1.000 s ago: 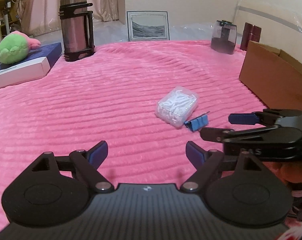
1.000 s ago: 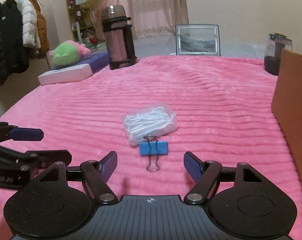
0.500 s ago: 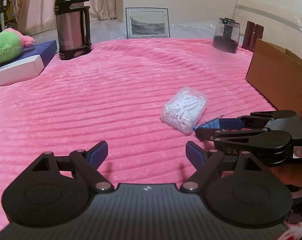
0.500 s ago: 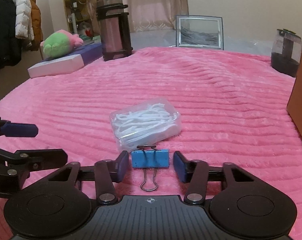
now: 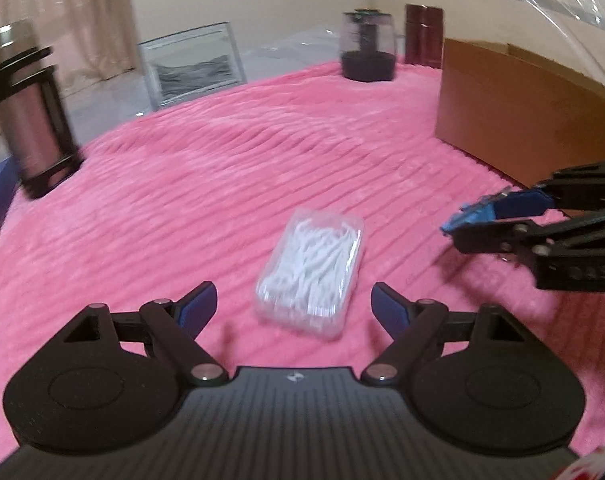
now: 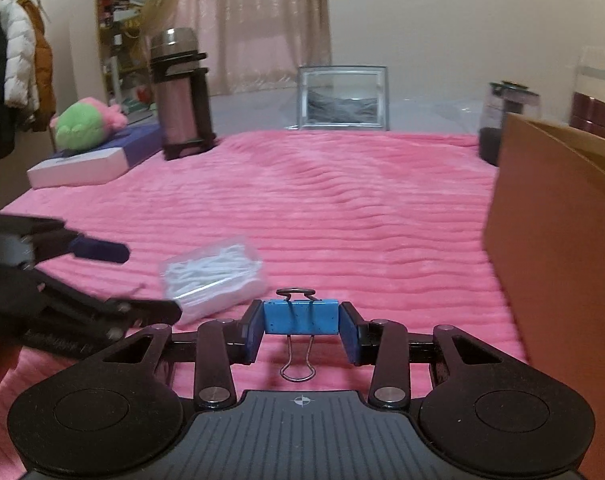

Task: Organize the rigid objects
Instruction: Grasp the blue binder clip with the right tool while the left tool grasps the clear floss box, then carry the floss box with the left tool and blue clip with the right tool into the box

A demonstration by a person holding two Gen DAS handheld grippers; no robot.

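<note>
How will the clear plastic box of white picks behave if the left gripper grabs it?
The plastic box looks thin-walled and glossy, so probably light, maybe slippery and flexing under a squeeze. It lies flat, unlikely to roll. The loose picks inside may shift. The left gripper is open before it.

The right gripper [image 6: 301,329] is clamping a blue binder clip [image 6: 301,316] between both pads, raised above the pink blanket [image 6: 342,208]. The left gripper [image 5: 293,305] is hovering with jaws spread wide, left of the clip.

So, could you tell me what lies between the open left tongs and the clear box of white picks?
Only bare pink blanket. In the left wrist view, the left tongs stand open either side of the clear box, with nothing else in the gap.
</note>
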